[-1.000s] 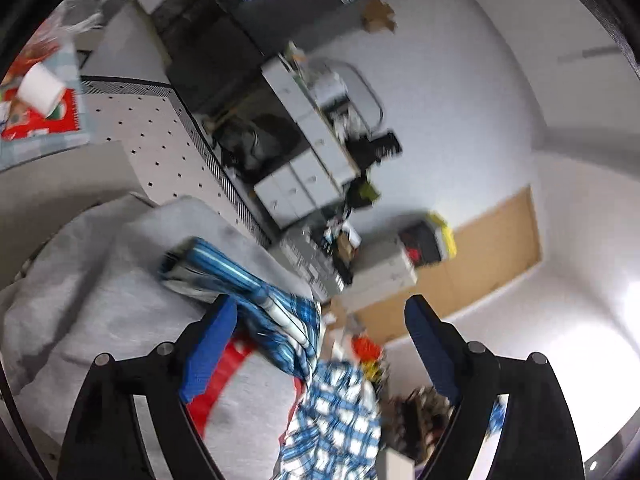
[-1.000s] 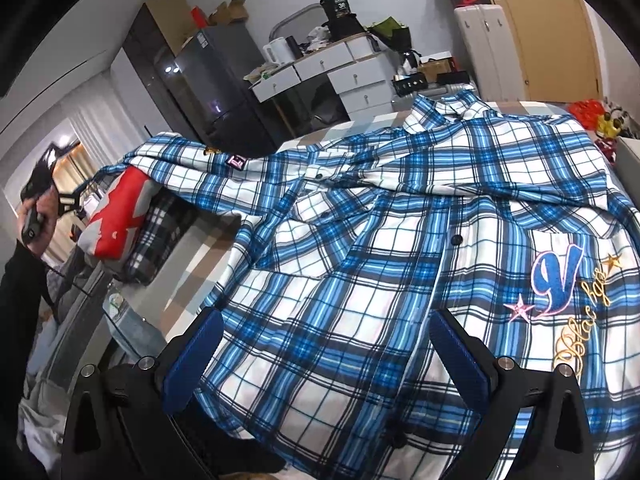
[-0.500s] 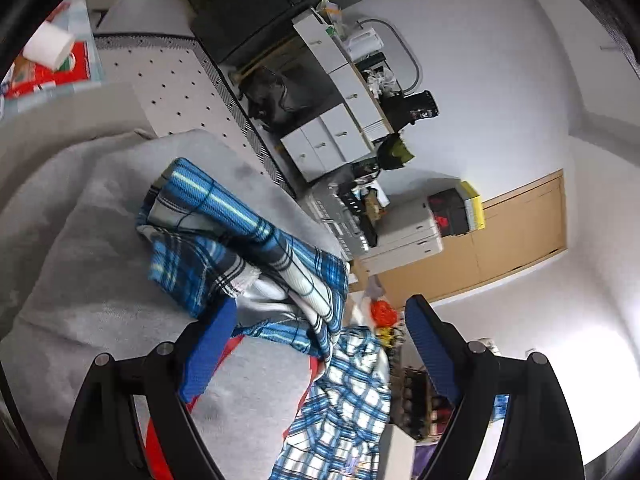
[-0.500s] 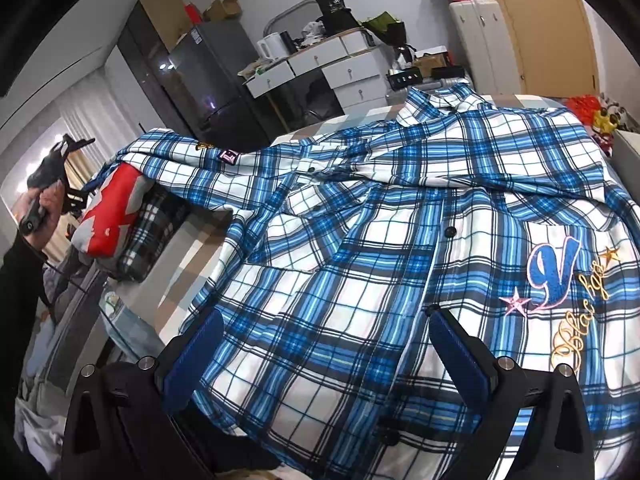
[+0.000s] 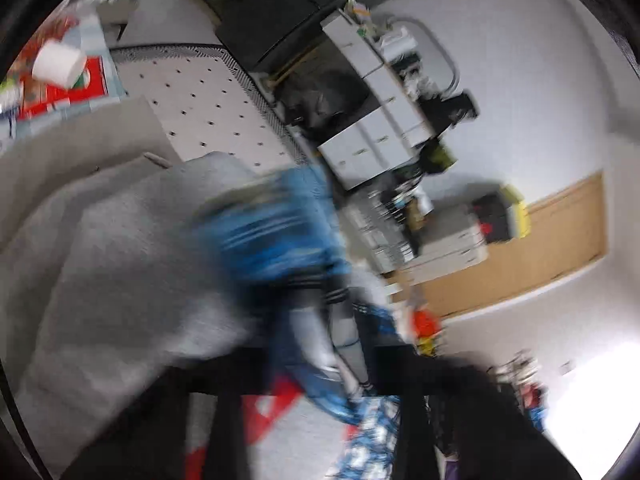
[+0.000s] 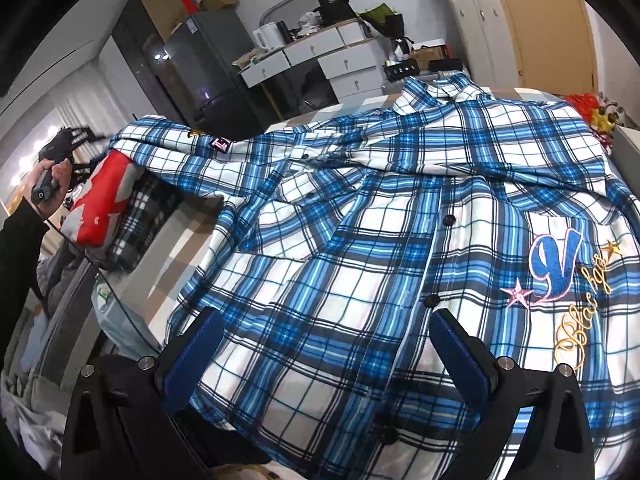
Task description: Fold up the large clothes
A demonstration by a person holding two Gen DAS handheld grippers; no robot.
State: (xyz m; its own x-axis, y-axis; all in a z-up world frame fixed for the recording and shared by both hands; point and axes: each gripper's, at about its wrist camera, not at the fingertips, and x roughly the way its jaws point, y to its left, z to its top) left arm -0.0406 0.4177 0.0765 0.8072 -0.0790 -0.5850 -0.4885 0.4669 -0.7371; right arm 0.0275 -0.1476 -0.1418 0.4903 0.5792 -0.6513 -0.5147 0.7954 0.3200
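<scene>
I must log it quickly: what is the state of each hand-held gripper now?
Left hand-held gripper: just closed on the sleeve.
Right hand-held gripper: open, holding nothing.

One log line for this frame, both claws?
left claw: just closed on shirt sleeve | right claw: open over plaid shirt | stage: fold starting

Left wrist view heavily motion-blurred: sleeve [image 5: 280, 236] just a blue smear, left gripper [image 5: 318, 364] fingers [image 5: 394, 368] dark shapes, contact with cloth unreadable. Red item [image 5: 268, 412] unidentifiable. In right view, shirt [image 6: 360, 240] hem cut off by the bottom edge, right side by the frame edge; embroidered script [image 6: 580, 320] illegible.
</scene>
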